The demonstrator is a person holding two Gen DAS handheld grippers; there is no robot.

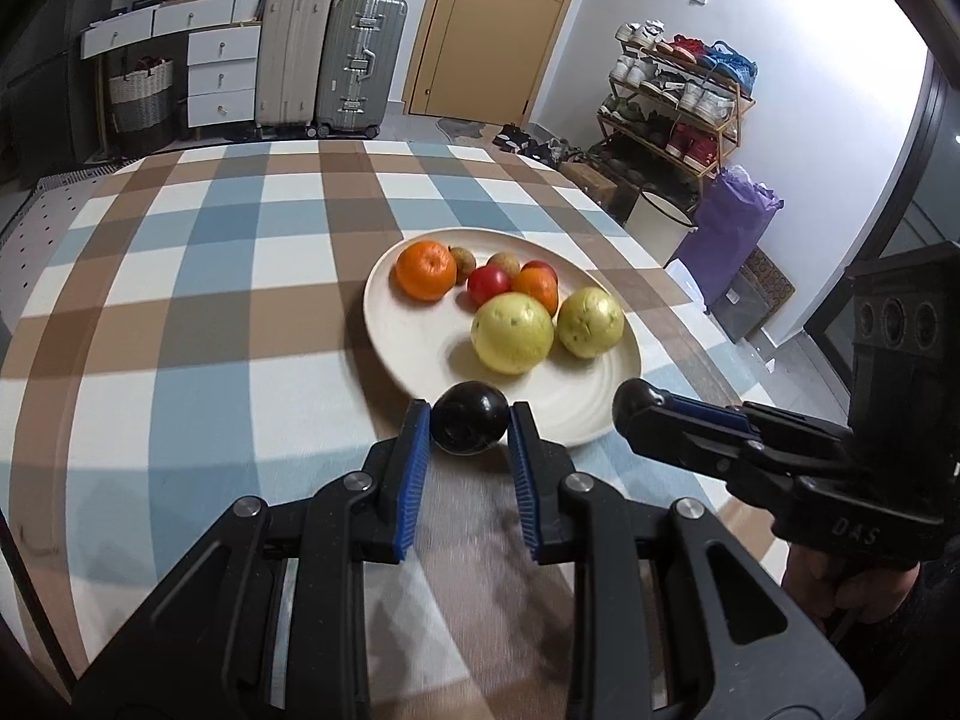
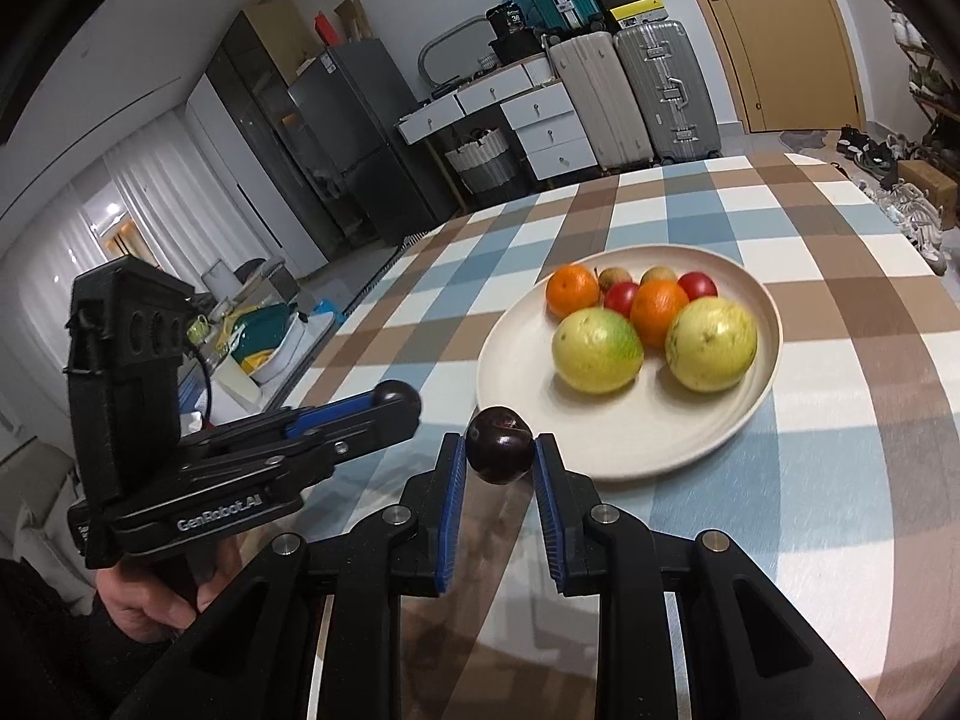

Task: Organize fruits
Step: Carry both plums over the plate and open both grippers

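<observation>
the left gripper (image 1: 469, 423) pinches a dark plum (image 1: 469, 426) between its blue pads, just at the near rim of the cream plate (image 1: 408, 336). the right gripper (image 2: 499, 450) also clamps a dark plum (image 2: 499, 445), held at the plate's near edge (each tool shows in the other's view, to the side of the plate). on the plate lie 2 yellow-green guavas (image 1: 513, 333) toward the near side, with 2 oranges (image 1: 425, 270), 2 red fruits and 2 small brown ones at the far side. the plate sits on a checked tablecloth (image 1: 180, 300).
</observation>
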